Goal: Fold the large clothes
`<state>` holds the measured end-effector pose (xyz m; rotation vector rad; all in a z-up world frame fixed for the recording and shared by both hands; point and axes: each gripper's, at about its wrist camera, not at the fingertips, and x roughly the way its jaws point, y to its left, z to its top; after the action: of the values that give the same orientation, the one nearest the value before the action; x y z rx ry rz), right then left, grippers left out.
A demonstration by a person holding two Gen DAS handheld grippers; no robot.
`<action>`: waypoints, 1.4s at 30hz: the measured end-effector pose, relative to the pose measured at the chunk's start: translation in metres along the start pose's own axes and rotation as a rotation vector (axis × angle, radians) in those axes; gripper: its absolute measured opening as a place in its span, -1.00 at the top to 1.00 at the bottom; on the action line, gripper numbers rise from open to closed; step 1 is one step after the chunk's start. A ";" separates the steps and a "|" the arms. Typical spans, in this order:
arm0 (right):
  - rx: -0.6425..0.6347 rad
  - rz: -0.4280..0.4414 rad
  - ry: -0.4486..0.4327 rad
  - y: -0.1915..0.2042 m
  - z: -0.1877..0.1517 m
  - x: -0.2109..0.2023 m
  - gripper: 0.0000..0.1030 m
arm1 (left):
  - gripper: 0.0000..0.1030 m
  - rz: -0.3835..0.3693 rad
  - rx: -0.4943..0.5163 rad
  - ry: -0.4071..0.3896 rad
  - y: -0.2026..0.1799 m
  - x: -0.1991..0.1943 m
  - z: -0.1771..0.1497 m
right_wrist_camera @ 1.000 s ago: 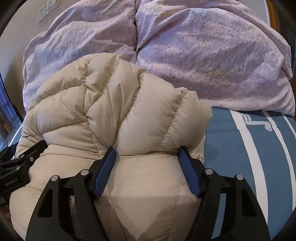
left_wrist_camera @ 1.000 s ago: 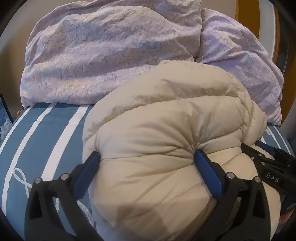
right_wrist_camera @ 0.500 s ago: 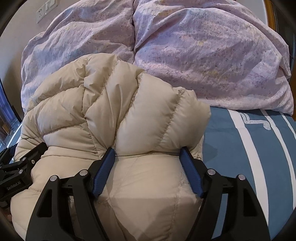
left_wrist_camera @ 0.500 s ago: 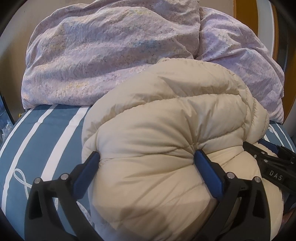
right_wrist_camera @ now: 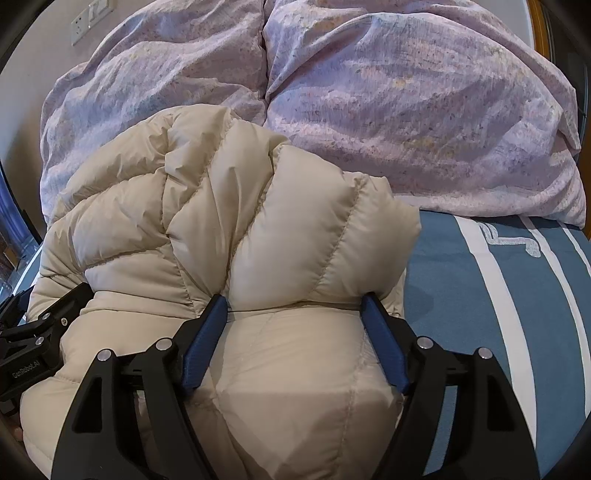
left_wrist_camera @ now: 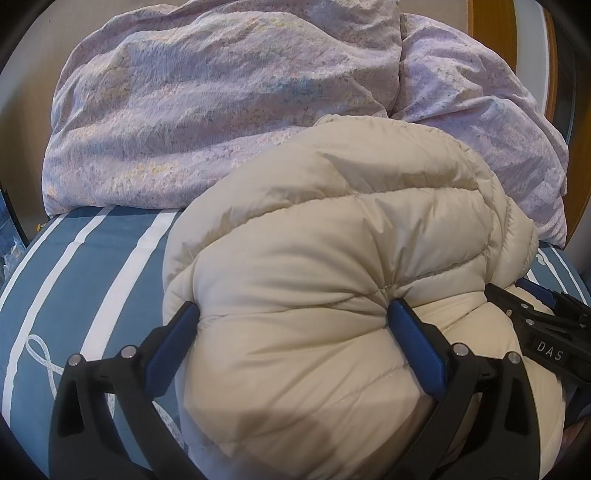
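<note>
A cream puffy down jacket (left_wrist_camera: 332, 229), bundled into a thick roll, lies on the blue striped bed. My left gripper (left_wrist_camera: 293, 321) is shut on the roll's left end, its blue pads (left_wrist_camera: 173, 339) pressed into the padding. My right gripper (right_wrist_camera: 293, 310) is shut on the right end of the jacket (right_wrist_camera: 236, 221), which bulges between its pads (right_wrist_camera: 384, 339). Each gripper shows at the edge of the other's view: the right gripper (left_wrist_camera: 546, 332) and the left gripper (right_wrist_camera: 33, 347).
A crumpled lilac duvet (left_wrist_camera: 221, 103) is heaped behind the jacket, also in the right wrist view (right_wrist_camera: 406, 110). The blue bedcover with white stripes (left_wrist_camera: 81, 273) spreads to either side (right_wrist_camera: 498, 295). A wall socket (right_wrist_camera: 90, 18) is at the upper left.
Both grippers keep their hold. The jacket bundle has shifted slightly forward, toward the duvet.
</note>
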<state>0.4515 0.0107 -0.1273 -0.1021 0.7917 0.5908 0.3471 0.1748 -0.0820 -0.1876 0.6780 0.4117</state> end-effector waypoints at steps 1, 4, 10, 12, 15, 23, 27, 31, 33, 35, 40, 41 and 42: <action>0.001 0.001 0.001 0.000 0.000 0.000 -0.48 | -0.97 0.000 0.000 0.001 0.000 0.000 0.000; 0.007 0.005 0.008 -0.002 0.000 0.002 -0.49 | -0.97 -0.007 -0.008 0.010 0.001 0.002 0.001; 0.042 0.019 0.020 -0.007 0.001 0.005 -0.61 | -0.97 -0.042 -0.044 0.025 0.007 0.006 0.003; 0.061 0.043 0.023 -0.013 0.001 0.003 -0.69 | -0.96 -0.051 -0.056 0.016 0.009 0.003 0.002; 0.135 0.042 0.080 -0.025 -0.002 -0.018 -0.95 | -0.96 -0.062 -0.093 0.039 0.018 -0.018 -0.004; 0.220 0.067 0.052 -0.035 -0.050 -0.125 -0.97 | -0.96 -0.061 -0.071 0.020 0.033 -0.120 -0.050; 0.200 0.072 0.048 -0.024 -0.081 -0.163 -0.97 | -0.96 -0.026 -0.043 0.039 0.030 -0.158 -0.077; 0.165 0.080 0.049 -0.005 -0.104 -0.188 -0.97 | -0.96 -0.024 -0.053 0.042 0.027 -0.189 -0.102; 0.151 0.082 0.041 0.003 -0.114 -0.200 -0.97 | -0.96 -0.040 -0.062 0.046 0.025 -0.199 -0.112; 0.143 0.083 0.041 0.009 -0.122 -0.209 -0.97 | -0.96 -0.053 -0.073 0.054 0.024 -0.208 -0.119; 0.139 0.084 0.055 0.015 -0.138 -0.226 -0.97 | -0.96 -0.089 -0.092 0.053 0.020 -0.229 -0.130; 0.140 0.082 0.055 0.015 -0.140 -0.228 -0.97 | -0.96 -0.093 -0.092 0.051 0.019 -0.233 -0.132; 0.144 0.081 0.057 0.014 -0.142 -0.230 -0.97 | -0.96 -0.095 -0.090 0.049 0.018 -0.237 -0.133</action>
<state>0.2264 -0.1265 -0.0660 0.0455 0.8945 0.6075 0.0970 0.0786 -0.0324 -0.3147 0.6967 0.3475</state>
